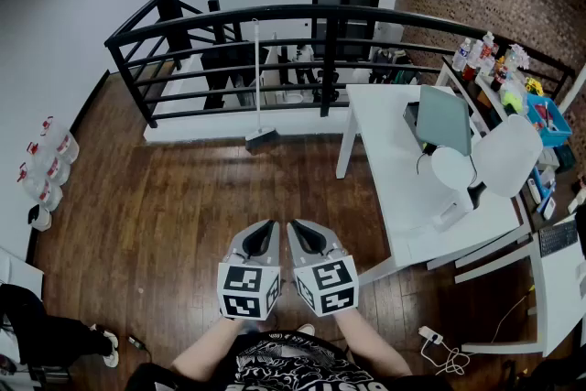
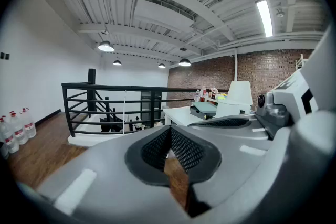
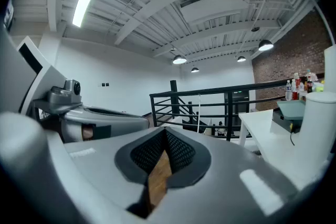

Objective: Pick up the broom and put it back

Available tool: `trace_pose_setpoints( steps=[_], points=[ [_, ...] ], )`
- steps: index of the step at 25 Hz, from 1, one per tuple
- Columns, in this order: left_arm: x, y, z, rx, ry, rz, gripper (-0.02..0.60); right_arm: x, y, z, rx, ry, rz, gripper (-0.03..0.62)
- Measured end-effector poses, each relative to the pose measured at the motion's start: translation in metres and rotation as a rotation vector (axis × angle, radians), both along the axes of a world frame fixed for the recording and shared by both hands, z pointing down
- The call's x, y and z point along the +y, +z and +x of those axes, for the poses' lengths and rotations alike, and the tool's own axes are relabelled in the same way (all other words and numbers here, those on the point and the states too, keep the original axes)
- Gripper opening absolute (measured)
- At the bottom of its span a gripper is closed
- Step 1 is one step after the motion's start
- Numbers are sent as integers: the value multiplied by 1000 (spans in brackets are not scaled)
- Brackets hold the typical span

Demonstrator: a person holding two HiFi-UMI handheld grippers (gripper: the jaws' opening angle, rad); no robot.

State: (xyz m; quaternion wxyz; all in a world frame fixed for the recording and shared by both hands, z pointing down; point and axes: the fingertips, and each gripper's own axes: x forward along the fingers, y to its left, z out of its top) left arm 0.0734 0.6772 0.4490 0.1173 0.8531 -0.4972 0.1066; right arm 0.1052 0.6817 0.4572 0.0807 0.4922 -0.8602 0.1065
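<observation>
The broom (image 1: 257, 87) has a thin white handle and a grey head on the wood floor. It leans upright against the black railing (image 1: 275, 14) far ahead. Its handle shows as a thin pale line in the left gripper view (image 2: 124, 113) and the right gripper view (image 3: 199, 110). My left gripper (image 1: 265, 226) and right gripper (image 1: 298, 228) are held side by side close to my body, well short of the broom. Both point forward and slightly down. Each has its jaws closed tip to tip with nothing between them (image 2: 169, 131) (image 3: 165, 131).
A white table (image 1: 394, 169) stands to the right with a grey laptop (image 1: 444, 119) and a white chair (image 1: 508, 156). Several water bottles (image 1: 46, 160) line the left wall. A shelf with bottles (image 1: 494, 59) is at the far right. A power strip (image 1: 430, 336) lies on the floor.
</observation>
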Motion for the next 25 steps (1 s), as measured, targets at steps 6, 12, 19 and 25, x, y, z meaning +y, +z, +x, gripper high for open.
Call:
trace_pose_setpoints(
  steps=[6,12,19,25],
  points=[
    [-47,7,-22,36,-11,-8,5,-45,4,-22,40,1,12,0],
    [-128,4,-50,63,6,8,5,-118,5,-54,79,16,15,0],
    [-230,-5,-93,79,49,-12,5,-218,-2,-96,90,71,-19,0],
    [-301,-6,-133,101,65,-29,5,-292,-2,-134,110,101,-43,0]
  ],
)
